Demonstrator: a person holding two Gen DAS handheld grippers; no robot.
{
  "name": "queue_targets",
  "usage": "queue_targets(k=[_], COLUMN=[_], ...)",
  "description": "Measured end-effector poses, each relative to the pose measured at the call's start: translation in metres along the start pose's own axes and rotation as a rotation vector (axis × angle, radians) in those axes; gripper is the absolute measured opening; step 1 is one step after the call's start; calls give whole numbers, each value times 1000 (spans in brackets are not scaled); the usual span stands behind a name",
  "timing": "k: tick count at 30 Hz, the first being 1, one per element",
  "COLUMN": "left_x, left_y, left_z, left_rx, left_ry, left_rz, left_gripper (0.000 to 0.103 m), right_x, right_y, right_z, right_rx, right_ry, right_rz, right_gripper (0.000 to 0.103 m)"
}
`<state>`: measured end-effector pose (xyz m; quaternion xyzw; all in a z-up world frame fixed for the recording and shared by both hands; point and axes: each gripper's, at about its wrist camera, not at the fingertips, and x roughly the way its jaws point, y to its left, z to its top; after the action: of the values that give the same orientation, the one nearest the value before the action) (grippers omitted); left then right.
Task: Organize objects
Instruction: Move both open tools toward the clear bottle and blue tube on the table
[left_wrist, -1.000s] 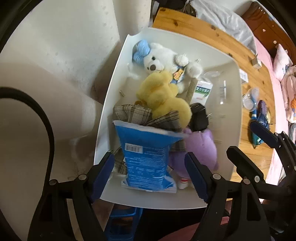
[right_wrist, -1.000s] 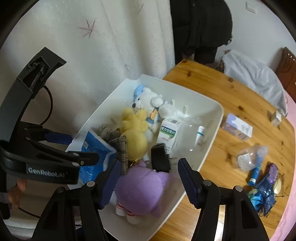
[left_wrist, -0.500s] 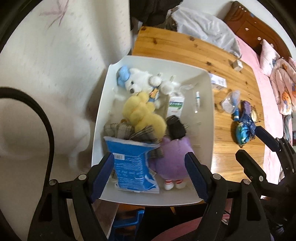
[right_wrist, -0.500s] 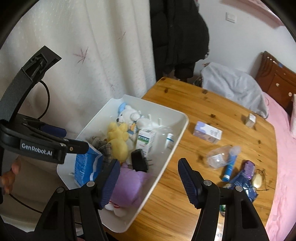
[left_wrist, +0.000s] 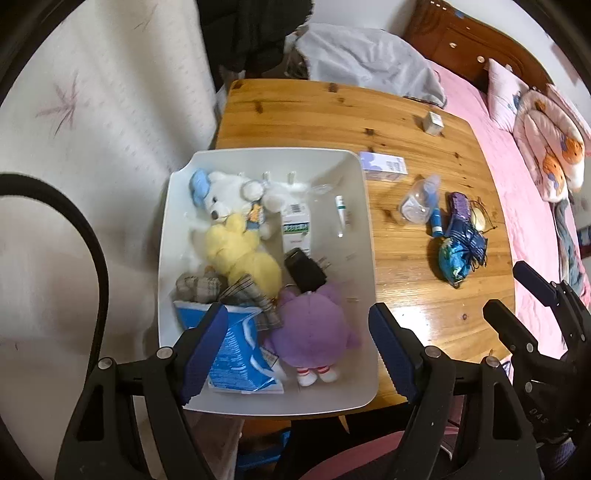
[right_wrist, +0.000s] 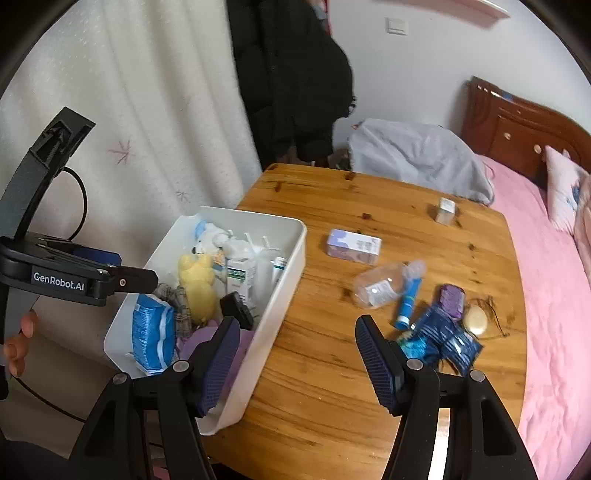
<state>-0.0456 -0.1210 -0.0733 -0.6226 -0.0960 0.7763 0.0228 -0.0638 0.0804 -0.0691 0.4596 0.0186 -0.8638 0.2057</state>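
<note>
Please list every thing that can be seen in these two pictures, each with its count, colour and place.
bin: one, white, table's left edge
plush toys: three, white bear, yellow, purple, in bin
blue packet: one, bin's near corner
plaid cloth: one, in bin
black charger: one, in bin
green-white carton: one, in bin
purple box: one, on table
clear bottle: one, on table
blue tube: one, on table
blue bag: one, on table
small box: one, table's far side
left claw: open, above bin
right claw: open, above table
</note>
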Motion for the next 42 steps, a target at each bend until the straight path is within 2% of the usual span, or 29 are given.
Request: queue_targets(k=[16, 17, 24, 28, 34, 42], left_x=[-15, -17, -26, -28, -14, 40], left_y=[-75, -80, -117, -137, -166, -187], left_z=[24, 26, 53, 70, 98, 130], left_rx=[175, 249, 316, 362, 452, 581], left_ry=[-41, -20, -68, -89, -96, -53], left_rz=[-47, -72, -95, -93, -73, -47], left_gripper=[81, 81, 81, 81, 81, 81], right_x=[-32, -35, -56, -64, -55, -17], right_y=[-58, -61, -90, -109, -138, -165], right_z=[-16, -16, -13, -13, -13, -29], right_rx=[120, 126, 165, 203, 255, 315], right_ry=[-54, -61, -118, -146, -146, -119], right_rz=[-57, -62, -109, -138, -173, -171], right_gripper=[66, 66, 66, 73, 74, 77])
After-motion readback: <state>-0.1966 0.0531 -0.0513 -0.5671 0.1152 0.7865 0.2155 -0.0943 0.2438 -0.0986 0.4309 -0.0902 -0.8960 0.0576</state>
